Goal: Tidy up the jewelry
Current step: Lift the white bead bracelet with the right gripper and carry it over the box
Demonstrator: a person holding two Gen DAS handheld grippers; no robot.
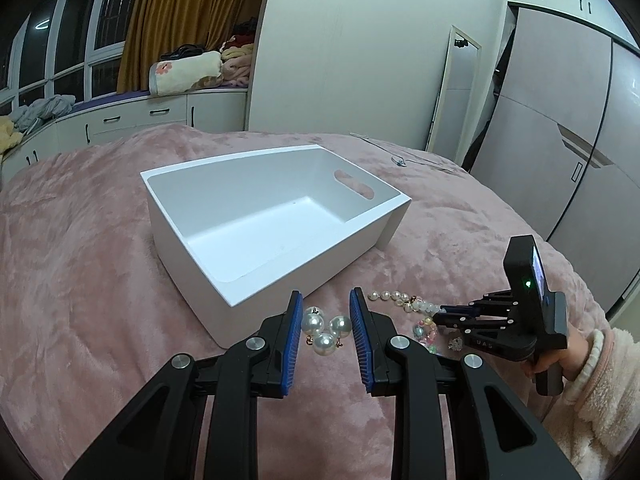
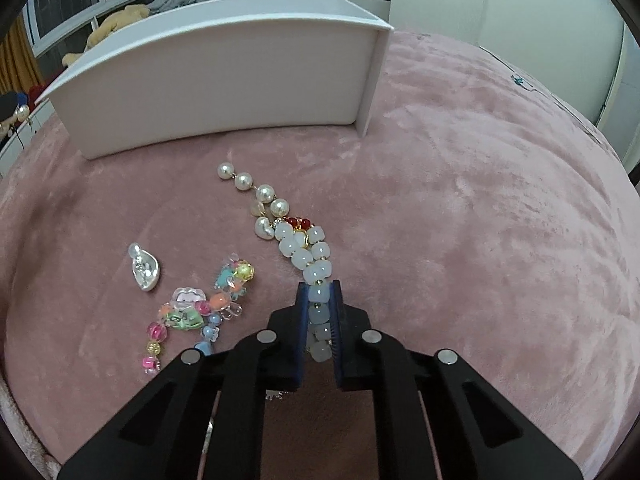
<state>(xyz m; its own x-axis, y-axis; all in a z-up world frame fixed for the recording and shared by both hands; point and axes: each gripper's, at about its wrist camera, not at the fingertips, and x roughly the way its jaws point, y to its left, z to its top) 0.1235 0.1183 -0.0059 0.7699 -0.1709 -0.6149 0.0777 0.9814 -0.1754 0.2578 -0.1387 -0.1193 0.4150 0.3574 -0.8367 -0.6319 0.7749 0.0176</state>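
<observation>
A white open box (image 1: 256,216) sits empty on the pink blanket; its side wall shows in the right wrist view (image 2: 224,80). My left gripper (image 1: 325,300) is open, its blue pads on either side of three large pearls (image 1: 326,330) lying on the blanket. My right gripper (image 2: 319,290) is shut on a white bead bracelet (image 2: 308,252), which still lies on the blanket; this gripper also shows in the left wrist view (image 1: 440,312). A pearl strand (image 2: 256,192), a colourful bead bracelet (image 2: 192,316) and a silver pendant (image 2: 144,268) lie to its left.
The pink blanket (image 1: 80,280) covers the bed. A thin chain or cable (image 1: 400,158) lies at the far right of the bed. Wardrobes (image 1: 560,128) stand beyond on the right, cabinets with folded bedding (image 1: 188,72) on the left.
</observation>
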